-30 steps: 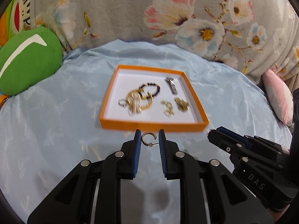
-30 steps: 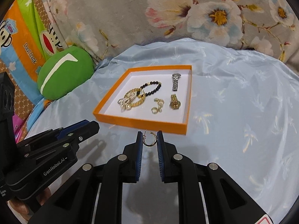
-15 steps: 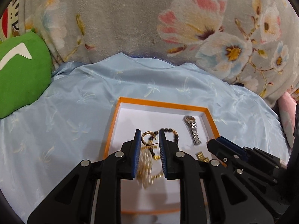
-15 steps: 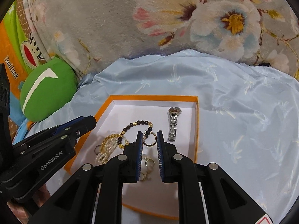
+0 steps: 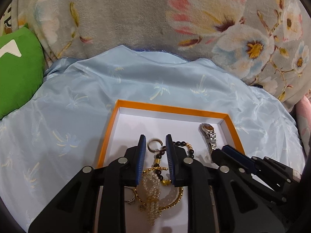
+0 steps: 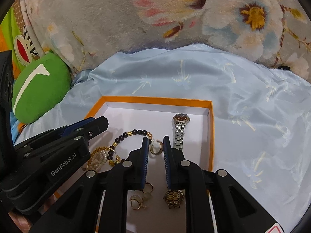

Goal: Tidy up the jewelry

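An orange-rimmed white tray (image 5: 171,107) (image 6: 155,98) lies on the blue sheet. It holds a silver watch (image 5: 209,134) (image 6: 179,128), a black bead bracelet (image 5: 182,143) (image 6: 128,134), a pearl-and-gold bracelet (image 5: 153,192) (image 6: 99,157) and a ring (image 5: 130,196). My left gripper (image 5: 155,138) (image 6: 101,122) hovers over the tray's left part. Its jaws are opening, and a blurred hoop earring (image 5: 154,145) sits loose between them. My right gripper (image 6: 154,138) (image 5: 223,149) hovers beside the watch, jaws also opening, with a second hoop earring (image 6: 156,147) loose between the pads.
A green cushion (image 5: 17,77) (image 6: 38,91) lies left of the blue satin sheet (image 5: 68,97). A grey floral blanket (image 5: 136,19) rises behind the tray. A gold watch piece (image 6: 173,198) and small gold earrings (image 6: 140,200) lie in the tray under my right gripper.
Both grippers moved forward from in front of the tray to over it. Their jaws have widened, and each hoop earring is no longer pinched.
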`<control>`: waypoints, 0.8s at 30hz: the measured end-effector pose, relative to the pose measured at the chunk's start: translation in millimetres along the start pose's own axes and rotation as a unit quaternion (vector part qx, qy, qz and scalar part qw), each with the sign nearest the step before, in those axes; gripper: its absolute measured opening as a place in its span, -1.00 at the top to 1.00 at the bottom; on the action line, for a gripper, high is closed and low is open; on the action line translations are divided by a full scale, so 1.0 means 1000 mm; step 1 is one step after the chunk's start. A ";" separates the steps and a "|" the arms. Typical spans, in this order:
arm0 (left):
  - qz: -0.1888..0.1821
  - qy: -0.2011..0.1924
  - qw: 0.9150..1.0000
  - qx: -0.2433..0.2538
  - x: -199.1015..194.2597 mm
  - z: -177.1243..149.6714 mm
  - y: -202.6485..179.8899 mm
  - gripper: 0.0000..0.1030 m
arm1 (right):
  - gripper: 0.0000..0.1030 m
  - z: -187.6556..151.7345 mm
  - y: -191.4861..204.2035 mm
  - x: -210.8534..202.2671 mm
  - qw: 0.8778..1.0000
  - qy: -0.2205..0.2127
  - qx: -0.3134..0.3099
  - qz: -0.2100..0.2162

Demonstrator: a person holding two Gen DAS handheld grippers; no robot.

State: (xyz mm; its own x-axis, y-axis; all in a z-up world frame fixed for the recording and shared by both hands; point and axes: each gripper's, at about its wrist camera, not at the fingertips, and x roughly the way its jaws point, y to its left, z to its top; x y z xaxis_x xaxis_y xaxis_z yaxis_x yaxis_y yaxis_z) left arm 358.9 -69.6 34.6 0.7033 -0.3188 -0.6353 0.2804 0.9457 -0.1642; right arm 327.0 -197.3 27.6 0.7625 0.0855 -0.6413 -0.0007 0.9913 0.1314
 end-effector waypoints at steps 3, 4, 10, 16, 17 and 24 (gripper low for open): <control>0.005 -0.013 1.000 0.001 -0.004 0.001 0.001 0.34 | 0.55 0.001 0.000 -0.002 1.000 -0.007 -0.002 -0.004; 0.005 -0.015 1.000 0.002 -0.005 0.001 0.001 0.34 | 0.55 0.001 -0.001 -0.002 1.000 -0.006 -0.001 -0.003; 0.011 -0.013 1.000 0.013 -0.004 0.001 -0.003 0.34 | 0.55 0.000 -0.001 0.000 1.000 -0.004 -0.002 -0.002; 0.015 -0.012 1.000 0.015 -0.003 0.001 -0.003 0.35 | 0.55 -0.001 -0.002 0.000 1.000 -0.002 -0.003 -0.003; 0.015 -0.011 1.000 0.015 -0.003 0.001 -0.003 0.35 | 0.55 -0.001 -0.001 0.001 1.000 -0.002 -0.003 -0.002; 0.020 -0.011 1.000 0.020 -0.002 0.000 -0.004 0.35 | 0.55 -0.001 -0.002 0.001 1.000 -0.003 -0.001 -0.003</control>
State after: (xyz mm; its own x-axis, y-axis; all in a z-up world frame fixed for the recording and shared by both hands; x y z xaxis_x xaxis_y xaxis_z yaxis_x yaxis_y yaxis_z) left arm 356.0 -72.8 36.5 0.7282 -0.2824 -0.6245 0.2772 0.9547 -0.1085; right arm 327.0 -199.0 26.4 0.7660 0.0796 -0.6379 0.0019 0.9920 0.1260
